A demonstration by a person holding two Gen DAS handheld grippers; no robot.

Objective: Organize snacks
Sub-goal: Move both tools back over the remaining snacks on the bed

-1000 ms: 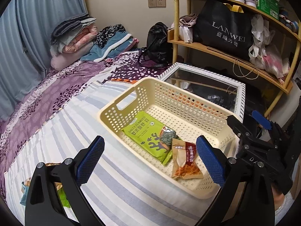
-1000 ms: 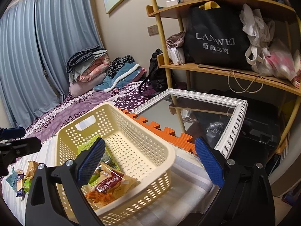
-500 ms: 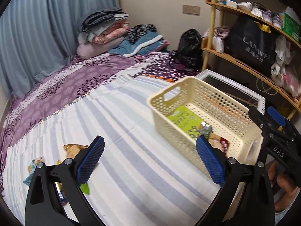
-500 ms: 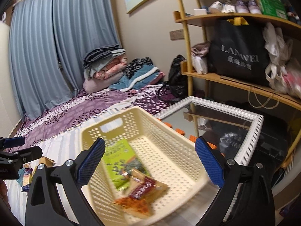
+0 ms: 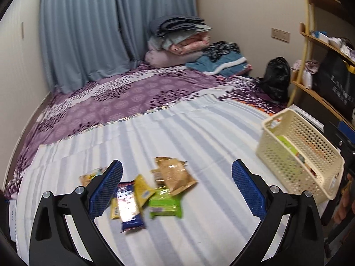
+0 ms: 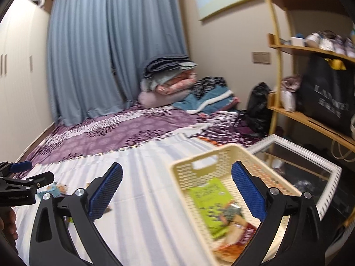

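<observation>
Left gripper (image 5: 176,182) spread wide, crinkly foil snack packets (image 5: 153,190), perforated plastic basket (image 5: 298,153)

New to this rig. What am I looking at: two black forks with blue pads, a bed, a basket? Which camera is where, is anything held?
No robot: a person carries a hand-held gripper in each hand, with a fisheye camera looking along its fingers. In the left wrist view, the left hand-held gripper is open and empty above loose snack packets on the striped sheet. In the right wrist view, the right hand-held gripper is open and empty too, by the cream basket, which holds a green packet and an orange-red one.
</observation>
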